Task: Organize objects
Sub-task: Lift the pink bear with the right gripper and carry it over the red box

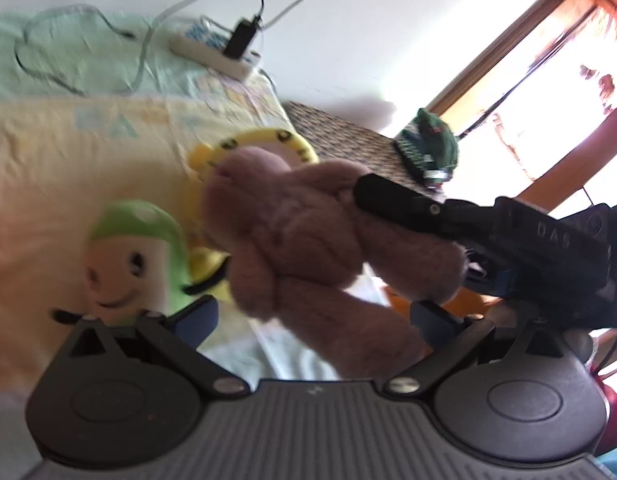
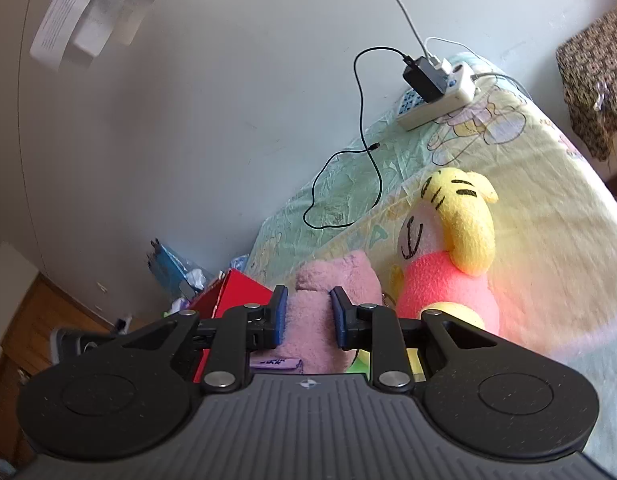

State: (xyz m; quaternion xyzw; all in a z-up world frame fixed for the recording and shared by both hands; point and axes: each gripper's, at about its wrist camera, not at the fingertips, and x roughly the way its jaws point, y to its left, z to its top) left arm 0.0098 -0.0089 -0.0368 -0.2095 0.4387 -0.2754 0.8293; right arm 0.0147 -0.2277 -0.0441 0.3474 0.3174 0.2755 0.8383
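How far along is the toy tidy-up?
Nothing clearly finished. In hand: the right gripper is shut on the pink plush, which hangs between the open fingers of the left gripper. Left on the bed sheet: the green-capped plush and the yellow-eared plush. No destination bin is visible.

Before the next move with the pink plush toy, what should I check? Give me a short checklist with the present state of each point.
1. Right gripper closed on the pink plush toy: ok.
2. Left gripper open, toy between its fingers: ok.
3. Toy lifted off the yellow bed sheet: cannot tell.
4. Yellow and pink plush doll apart from the held toy: cannot tell, they look close.
5. Black cable away from the grippers: ok.
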